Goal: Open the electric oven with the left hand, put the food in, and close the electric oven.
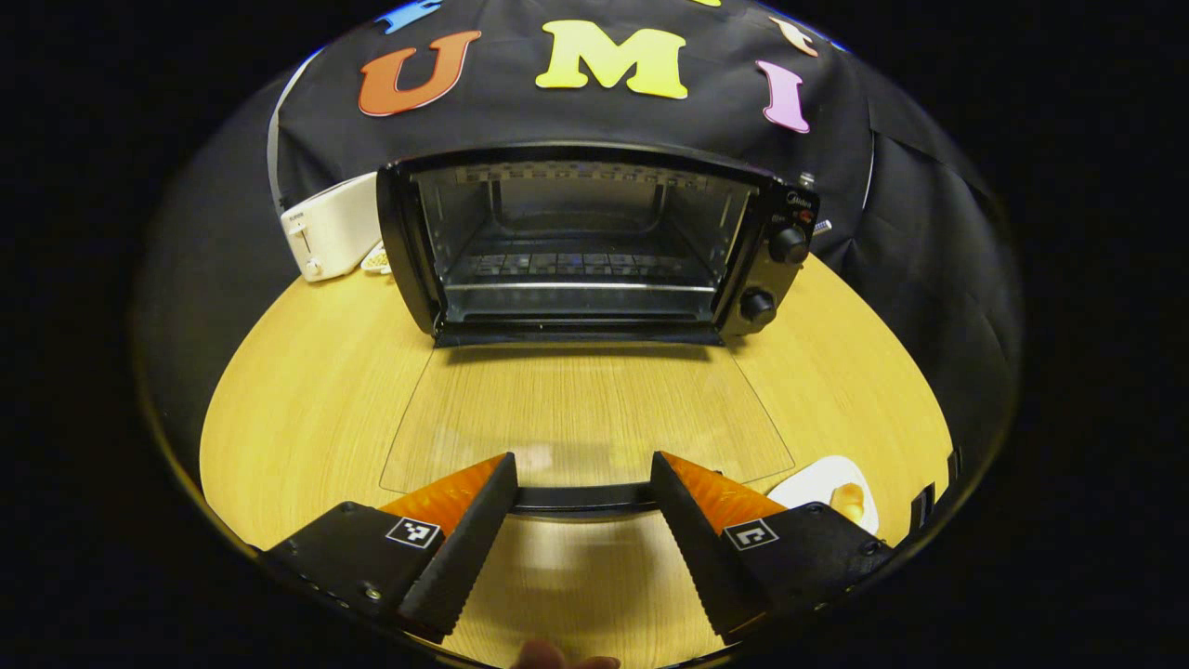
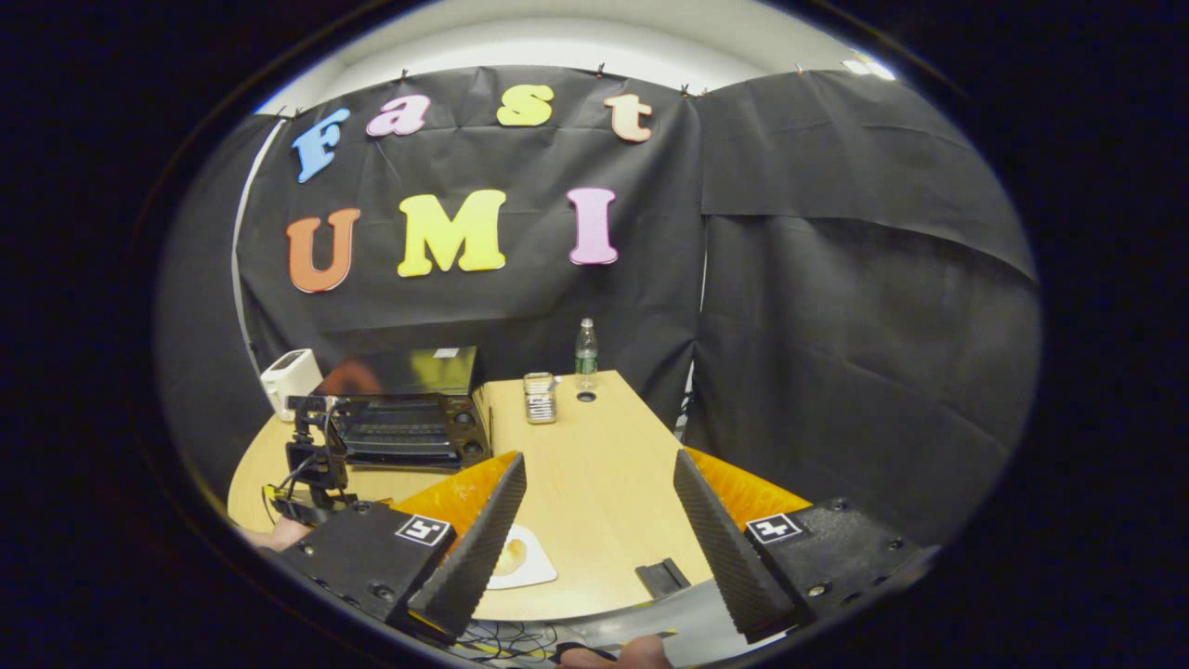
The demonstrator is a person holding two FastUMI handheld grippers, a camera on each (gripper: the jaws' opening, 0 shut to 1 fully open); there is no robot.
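In the left gripper view a rounded wooden table [image 1: 307, 372] runs back to the black cloth wall. The electric oven [image 1: 594, 246] stands at the far side with its glass door [image 1: 585, 418] folded flat toward me, the cavity and its rack bare. A white toaster [image 1: 330, 228] sits just beside the oven's left wall. My left gripper [image 1: 583, 497] is low over the table, fingers spread wide. The door's dark handle bar [image 1: 583, 499] runs across between them, and I cannot tell whether either finger touches it. At the lower right, a white plate [image 1: 817, 483] carries the food [image 1: 850, 502], near the door's corner.

In the right gripper view the same table [image 2: 594, 465] is seen from higher and farther back, black cloth on the back and right side. The oven [image 2: 404, 418] lies at left with my other gripper [image 2: 311, 469] in front of it. A water bottle [image 2: 585, 353] and a small tin [image 2: 539, 398] stand at the far edge. My right gripper [image 2: 599, 520] hangs above the near edge, fingers wide apart and holding nothing. The plate [image 2: 534, 567] with the food [image 2: 511, 556] lies below, partly behind its left finger [image 2: 478, 544].
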